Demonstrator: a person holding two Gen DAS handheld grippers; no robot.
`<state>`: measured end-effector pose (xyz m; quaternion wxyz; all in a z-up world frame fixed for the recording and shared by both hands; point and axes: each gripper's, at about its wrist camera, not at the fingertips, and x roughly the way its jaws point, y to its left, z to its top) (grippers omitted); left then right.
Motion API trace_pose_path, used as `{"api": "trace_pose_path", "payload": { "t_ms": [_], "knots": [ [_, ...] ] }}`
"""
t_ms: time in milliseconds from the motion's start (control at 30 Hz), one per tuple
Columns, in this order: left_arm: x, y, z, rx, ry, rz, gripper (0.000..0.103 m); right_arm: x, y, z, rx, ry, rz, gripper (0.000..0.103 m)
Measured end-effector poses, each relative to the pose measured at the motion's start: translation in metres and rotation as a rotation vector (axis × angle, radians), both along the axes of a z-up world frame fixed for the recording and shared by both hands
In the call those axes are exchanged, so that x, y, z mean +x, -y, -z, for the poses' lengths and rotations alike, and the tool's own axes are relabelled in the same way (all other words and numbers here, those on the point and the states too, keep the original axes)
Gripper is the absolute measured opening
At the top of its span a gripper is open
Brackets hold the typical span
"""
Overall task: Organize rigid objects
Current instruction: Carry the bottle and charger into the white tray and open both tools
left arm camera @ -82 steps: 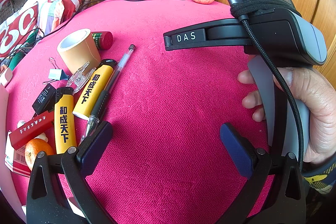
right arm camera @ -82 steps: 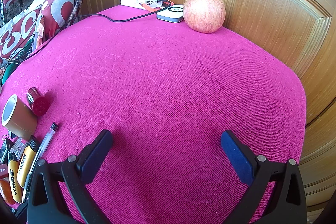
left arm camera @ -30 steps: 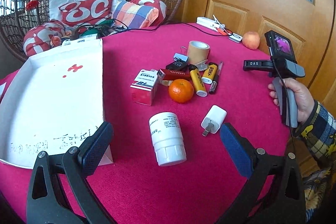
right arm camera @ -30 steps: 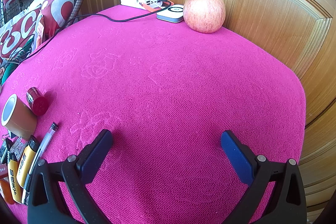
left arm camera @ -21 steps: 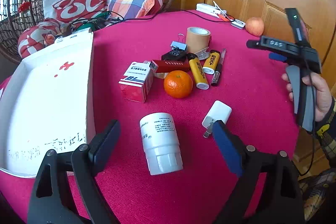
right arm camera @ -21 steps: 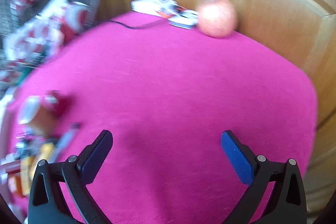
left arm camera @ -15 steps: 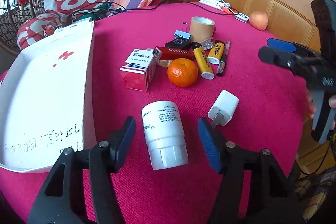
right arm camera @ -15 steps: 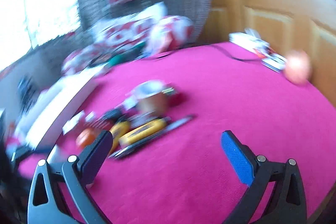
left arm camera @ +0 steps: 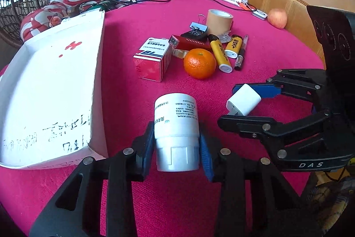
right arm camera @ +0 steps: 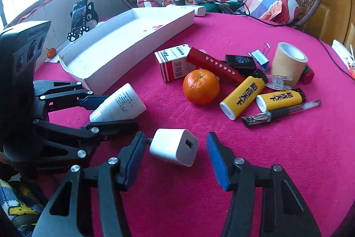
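A white pill bottle lies on its side on the pink tablecloth. My left gripper is closing on it, and both blue pads touch its sides near the cap. In the right wrist view the left gripper comes in from the left with the pill bottle in its jaws. A white USB charger lies between the fingers of my right gripper. Those jaws are closing, with gaps still left on both sides. The left wrist view shows the right gripper around the charger.
An open white box lid lies at the left. Behind the bottle are a mandarin, a red-and-white medicine box, two yellow lighters, a pen and a tape roll. An apple sits at the far edge.
My left gripper's jaws have narrowed from wide open onto the bottle. My right gripper has swung from the apple corner to the charger and started to narrow.
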<state>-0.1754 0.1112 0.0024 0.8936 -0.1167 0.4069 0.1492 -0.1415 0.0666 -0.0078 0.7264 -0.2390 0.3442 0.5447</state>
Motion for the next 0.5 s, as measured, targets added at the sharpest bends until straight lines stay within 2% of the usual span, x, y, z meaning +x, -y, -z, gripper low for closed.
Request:
{"api": "trace_pose_path", "payload": {
  "t_ms": [167,333,500],
  "knots": [
    [-0.003,0.004,-0.009,0.013,0.024,0.001,0.036,0.000,0.012,-0.009,0.014,0.012,0.025,0.048],
    [-0.008,0.004,-0.025,0.019,0.067,-0.003,0.036,0.011,0.029,-0.033,0.080,0.015,0.081,0.048],
    [-0.015,0.001,-0.039,0.016,0.106,-0.024,0.036,0.011,0.033,-0.056,0.141,0.031,0.089,0.048]
  ]
}}
